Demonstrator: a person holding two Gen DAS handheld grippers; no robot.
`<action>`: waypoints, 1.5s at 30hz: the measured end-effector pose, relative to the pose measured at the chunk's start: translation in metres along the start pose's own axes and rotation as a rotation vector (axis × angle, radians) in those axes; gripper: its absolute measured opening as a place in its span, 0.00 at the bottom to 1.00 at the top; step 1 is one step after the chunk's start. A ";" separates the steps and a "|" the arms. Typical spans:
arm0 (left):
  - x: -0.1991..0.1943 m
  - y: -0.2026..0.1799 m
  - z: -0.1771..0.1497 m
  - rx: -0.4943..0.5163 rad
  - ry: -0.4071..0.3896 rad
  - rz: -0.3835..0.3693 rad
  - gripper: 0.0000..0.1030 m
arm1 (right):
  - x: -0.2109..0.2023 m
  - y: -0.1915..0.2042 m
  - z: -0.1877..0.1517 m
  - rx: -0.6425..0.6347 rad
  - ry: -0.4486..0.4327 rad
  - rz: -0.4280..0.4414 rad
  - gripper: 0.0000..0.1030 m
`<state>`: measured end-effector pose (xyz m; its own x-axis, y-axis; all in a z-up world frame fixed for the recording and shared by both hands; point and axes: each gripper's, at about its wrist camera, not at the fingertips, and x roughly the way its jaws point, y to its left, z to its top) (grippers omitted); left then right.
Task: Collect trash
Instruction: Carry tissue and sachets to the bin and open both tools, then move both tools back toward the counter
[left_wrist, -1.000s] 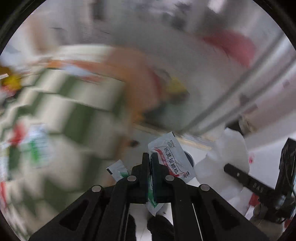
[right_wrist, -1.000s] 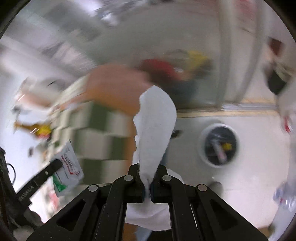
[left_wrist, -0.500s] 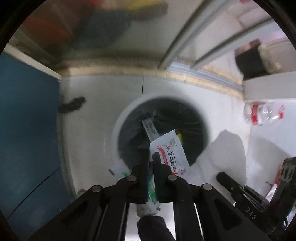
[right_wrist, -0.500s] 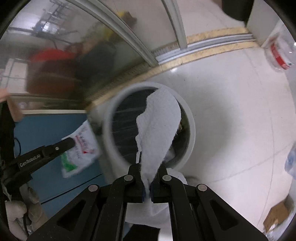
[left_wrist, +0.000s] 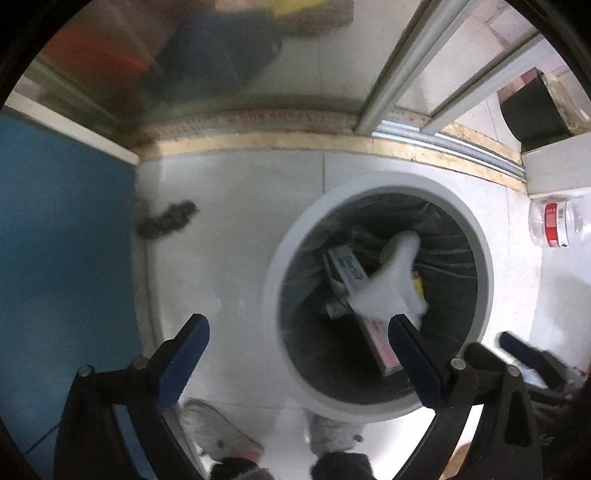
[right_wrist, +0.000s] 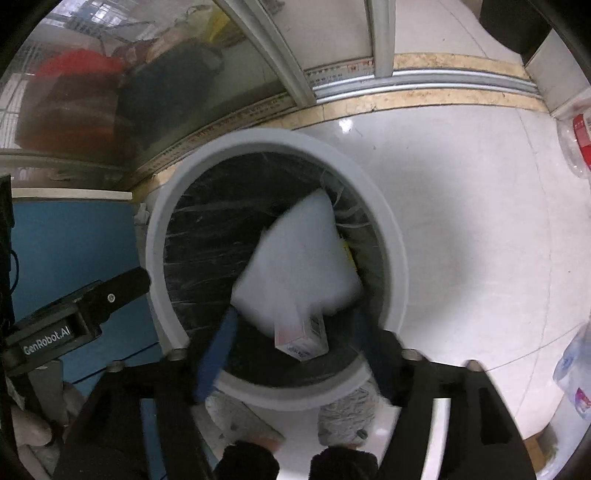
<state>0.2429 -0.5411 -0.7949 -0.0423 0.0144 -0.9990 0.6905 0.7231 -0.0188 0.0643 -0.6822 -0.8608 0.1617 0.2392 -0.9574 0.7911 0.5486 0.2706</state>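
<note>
Glossy white tiled floor (right_wrist: 461, 221) carries your round grey bin (right_wrist: 391, 240), black-lined; crumpled white tissue (right_wrist: 299, 266) lies inside it. Your left gripper (left_wrist: 299, 354) and right gripper (right_wrist: 295, 350) gape wide above the bin, holding nothing.

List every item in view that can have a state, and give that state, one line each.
left gripper: open, holding nothing.
right gripper: open, holding nothing.
white tissue: released, blurred, inside the bin's mouth.
trash bin: upright, uncovered, black liner, partly filled.
small carton: lying in the bin.
plastic bottle: on its side on the floor.
</note>
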 end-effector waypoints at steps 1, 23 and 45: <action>-0.007 0.001 -0.002 0.005 -0.023 0.020 0.96 | -0.013 0.002 -0.001 -0.018 -0.021 -0.033 0.90; -0.320 -0.026 -0.102 -0.007 -0.214 0.049 0.96 | -0.342 0.072 -0.102 -0.112 -0.260 -0.206 1.00; -0.542 0.030 -0.175 -0.129 -0.374 0.048 0.96 | -0.583 0.151 -0.205 -0.153 -0.360 -0.092 1.00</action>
<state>0.1597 -0.4061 -0.2469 0.2705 -0.1848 -0.9448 0.5877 0.8090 0.0100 -0.0313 -0.5748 -0.2414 0.3120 -0.0974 -0.9451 0.7192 0.6742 0.1679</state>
